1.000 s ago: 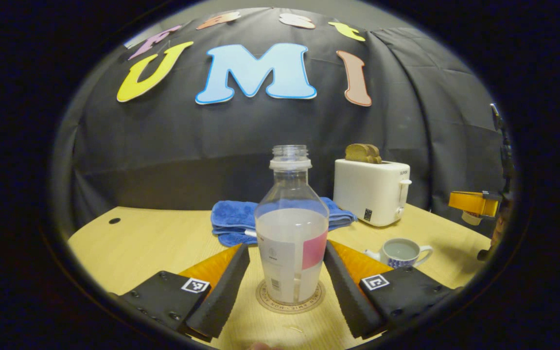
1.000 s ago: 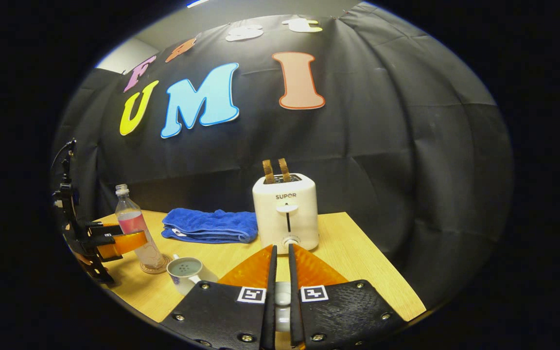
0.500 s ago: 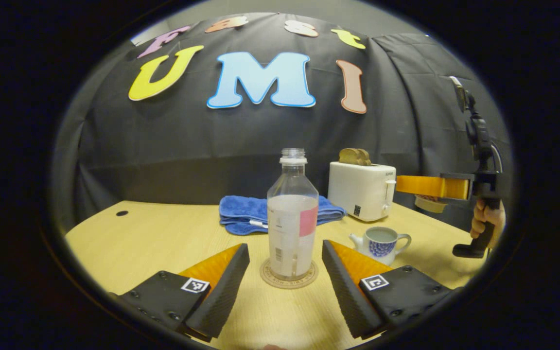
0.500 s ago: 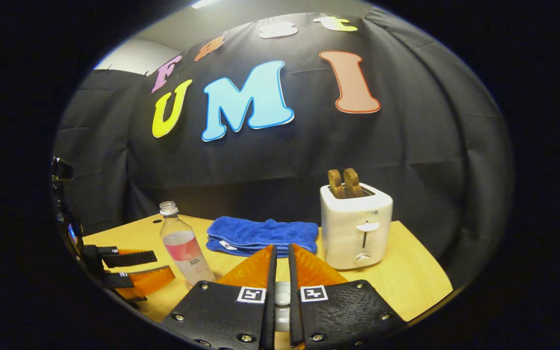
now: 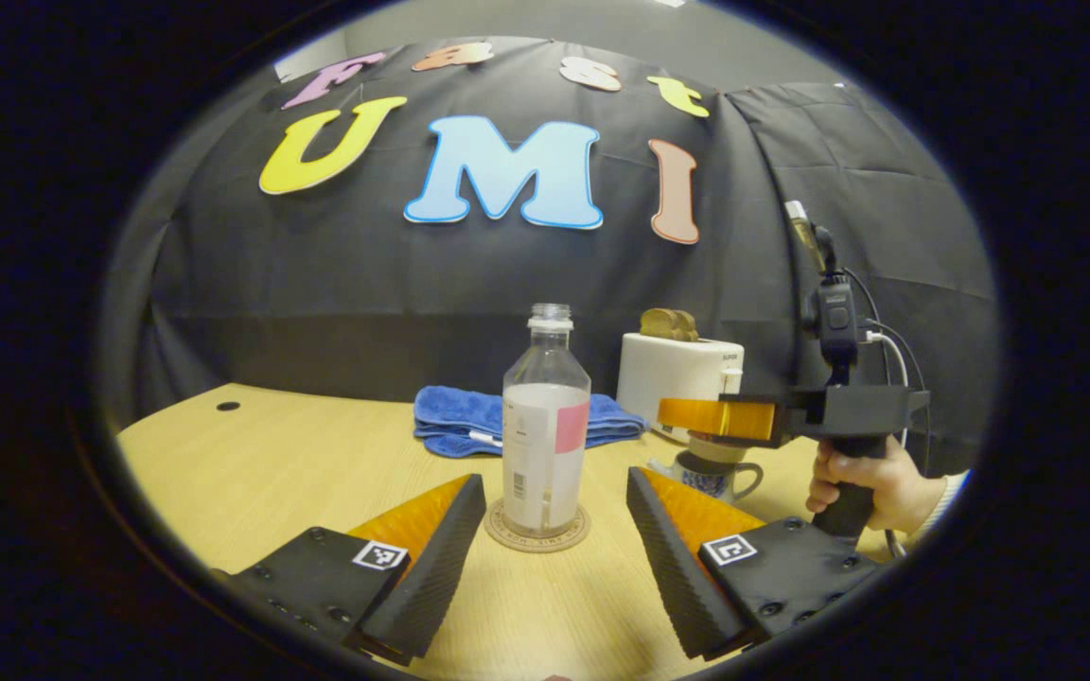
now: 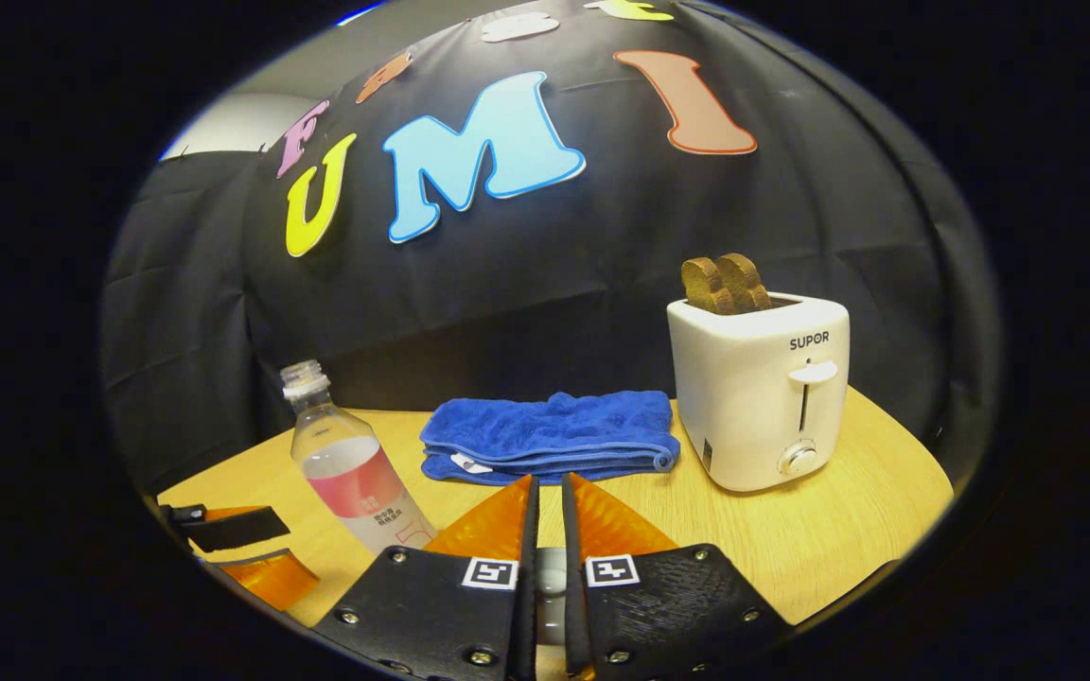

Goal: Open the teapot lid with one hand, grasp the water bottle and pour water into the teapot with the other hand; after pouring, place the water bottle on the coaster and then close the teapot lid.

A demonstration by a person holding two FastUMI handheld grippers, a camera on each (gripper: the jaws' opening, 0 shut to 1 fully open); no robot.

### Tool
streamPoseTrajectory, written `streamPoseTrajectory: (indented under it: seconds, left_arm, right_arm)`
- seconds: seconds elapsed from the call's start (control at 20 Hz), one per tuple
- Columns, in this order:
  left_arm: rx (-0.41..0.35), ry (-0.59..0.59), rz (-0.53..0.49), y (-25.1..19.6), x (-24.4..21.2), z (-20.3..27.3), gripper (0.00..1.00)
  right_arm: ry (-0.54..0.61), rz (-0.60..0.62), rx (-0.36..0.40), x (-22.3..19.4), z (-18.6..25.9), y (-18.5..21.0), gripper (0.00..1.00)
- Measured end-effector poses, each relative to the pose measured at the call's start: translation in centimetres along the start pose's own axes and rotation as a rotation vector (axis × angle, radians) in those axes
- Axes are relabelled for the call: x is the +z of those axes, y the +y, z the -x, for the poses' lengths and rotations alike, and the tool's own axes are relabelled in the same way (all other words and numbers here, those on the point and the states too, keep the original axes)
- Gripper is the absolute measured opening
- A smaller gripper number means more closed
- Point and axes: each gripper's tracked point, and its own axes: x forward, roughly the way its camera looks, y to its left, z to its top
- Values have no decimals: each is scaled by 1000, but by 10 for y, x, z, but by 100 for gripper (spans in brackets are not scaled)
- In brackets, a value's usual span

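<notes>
A clear water bottle [image 5: 545, 445], uncapped and part full, stands upright on a round coaster [image 5: 537, 532]. My left gripper [image 5: 554, 480] is open just short of it, one finger to each side and neither touching. To the right the white and blue teapot [image 5: 729, 480] sits on the table, half hidden behind my right gripper [image 5: 715, 417], which a hand [image 5: 862, 478] holds. The pale lid [image 5: 708, 446] hangs under its fingers, right over the teapot's mouth. In the right gripper view my right gripper [image 6: 547, 482] is shut on the lid's knob [image 6: 550, 577], with the bottle [image 6: 346, 463] to the left.
A folded blue towel [image 5: 517, 421] lies behind the bottle. A white toaster [image 6: 758, 388] with two slices of toast stands at the back right of the wooden table [image 5: 271, 463]. My left gripper's fingers [image 6: 233, 530] reach in low on the left of the right gripper view.
My left gripper has drawn back from the bottle, which stays on the coaster. My right gripper has carried the lid left and down until it is over the teapot.
</notes>
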Motion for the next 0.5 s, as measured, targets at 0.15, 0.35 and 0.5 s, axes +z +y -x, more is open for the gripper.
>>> streamPoseTrajectory:
  seconds: [0.15,0.35,0.5]
  left_arm:
    - [-13,4,8,-4,0,2,100]
    - [-18,4,10,-5,0,2,100]
    - [-22,10,15,-7,-1,3,100]
  right_arm:
    - [-5,28,-29,-5,-5,-6,12]
    - [-4,-24,-38,-8,-8,-14,12]
    - [-26,-26,-31,-10,-10,-15,12]
